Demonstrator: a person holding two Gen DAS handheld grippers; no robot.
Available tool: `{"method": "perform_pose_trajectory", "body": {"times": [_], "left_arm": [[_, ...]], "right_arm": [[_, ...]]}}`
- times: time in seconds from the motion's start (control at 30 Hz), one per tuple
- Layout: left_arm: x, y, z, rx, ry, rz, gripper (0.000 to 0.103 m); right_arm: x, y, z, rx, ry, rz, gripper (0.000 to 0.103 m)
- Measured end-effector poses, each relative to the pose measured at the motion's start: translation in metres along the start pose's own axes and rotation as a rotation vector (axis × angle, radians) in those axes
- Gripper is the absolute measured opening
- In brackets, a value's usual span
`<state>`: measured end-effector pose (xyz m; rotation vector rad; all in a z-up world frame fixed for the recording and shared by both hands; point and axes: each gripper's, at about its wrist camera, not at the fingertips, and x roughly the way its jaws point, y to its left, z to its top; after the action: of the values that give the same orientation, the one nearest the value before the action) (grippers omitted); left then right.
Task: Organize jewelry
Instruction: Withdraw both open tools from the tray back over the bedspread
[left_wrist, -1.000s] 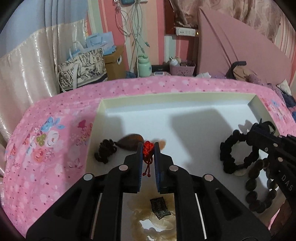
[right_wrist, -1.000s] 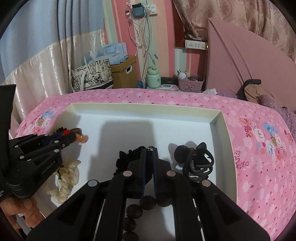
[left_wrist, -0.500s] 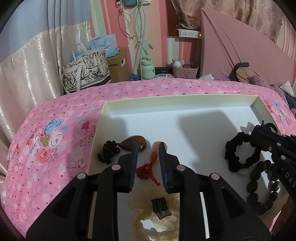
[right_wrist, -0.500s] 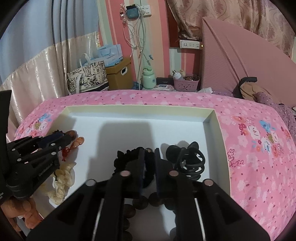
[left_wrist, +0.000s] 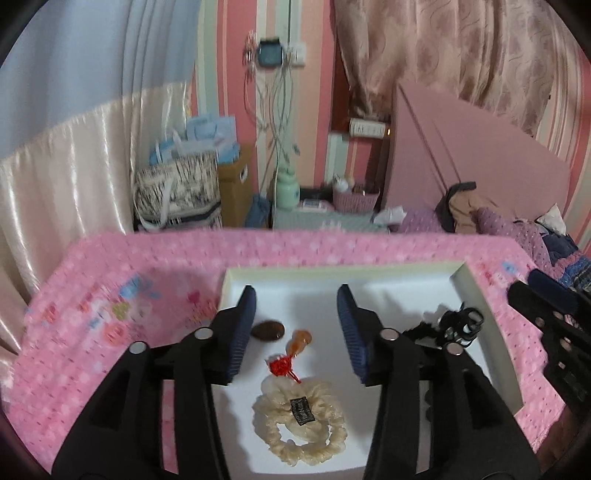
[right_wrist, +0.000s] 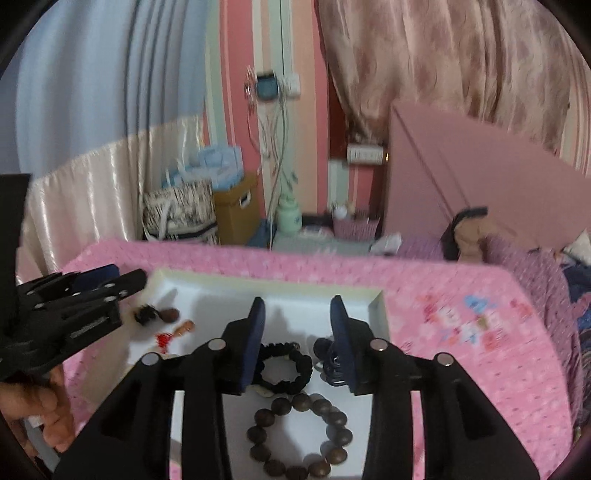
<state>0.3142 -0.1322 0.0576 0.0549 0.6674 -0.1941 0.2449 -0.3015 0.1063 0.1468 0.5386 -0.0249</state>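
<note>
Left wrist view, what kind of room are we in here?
Most likely a bedroom. The white tray of jewelry sits on a pink floral bedspread, a padded pink headboard rises at the right, and draped curtains hang behind it.

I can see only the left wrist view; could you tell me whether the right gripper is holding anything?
Observer: No. The right gripper is open and empty above the white tray.
Operator: Does anything lie under it that I cannot see?
Observer: Yes, a brown bead bracelet lies in the tray, nearer the camera than the black scrunchie.
Operator: Is anything hidden at the tray's left end?
Observer: A small dark tassel lies right beside the brown stone.
</note>
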Motion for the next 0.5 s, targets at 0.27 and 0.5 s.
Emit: {"method": "perform_pose_trajectory", "body": {"times": [0.27,0.5], "left_arm": [[-0.043,-0.015,0.009,0.016,-0.099,0.012,0.052],[-0.076,-0.032,-0.009,0.034,-0.144,0.019,0.055]], "right_arm": [[-0.06,-0.007,-0.054,-0.109,-0.013,-0.106,0.049],[-0.107,-0.055,-0.106,-0.053,-0.009,-0.092,0.049]]}}
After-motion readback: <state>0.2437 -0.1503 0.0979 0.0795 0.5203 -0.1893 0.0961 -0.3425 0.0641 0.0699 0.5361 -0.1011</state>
